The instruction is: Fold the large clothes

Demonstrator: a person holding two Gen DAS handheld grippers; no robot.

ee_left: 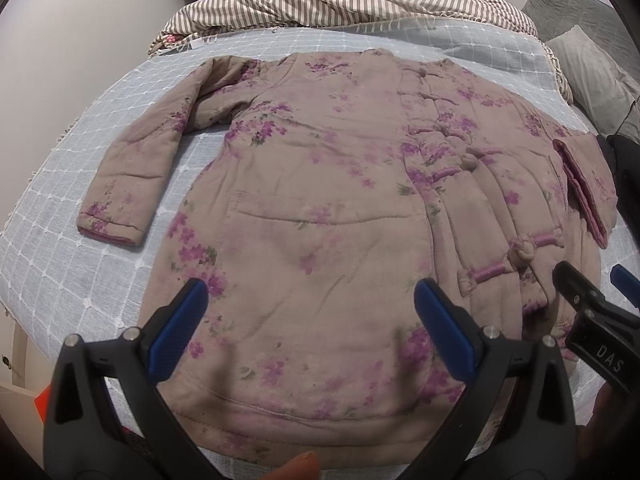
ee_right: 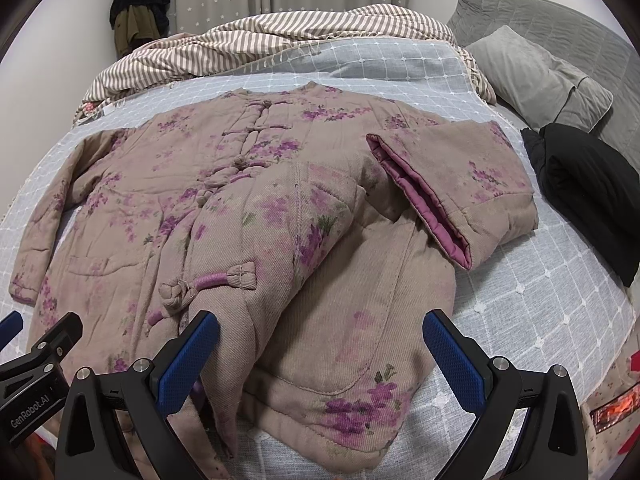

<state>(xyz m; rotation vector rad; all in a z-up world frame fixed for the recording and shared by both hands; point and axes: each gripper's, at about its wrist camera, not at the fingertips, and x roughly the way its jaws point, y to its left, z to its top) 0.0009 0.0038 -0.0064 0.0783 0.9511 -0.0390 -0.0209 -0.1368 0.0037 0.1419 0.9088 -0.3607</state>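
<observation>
A padded beige coat with purple flowers lies front up on the bed, collar at the far side. Its left sleeve lies stretched out. Its right sleeve is folded in over the body, pink lining showing at the cuff. The right front flap is lifted and folded over near the hem. My left gripper is open and empty above the hem. My right gripper is open and empty above the hem's right part; it also shows in the left wrist view.
The bed has a pale blue checked cover. A striped quilt is bunched at the far end. Grey pillows and a folded black garment lie at the right. Dark clothes hang by the curtain.
</observation>
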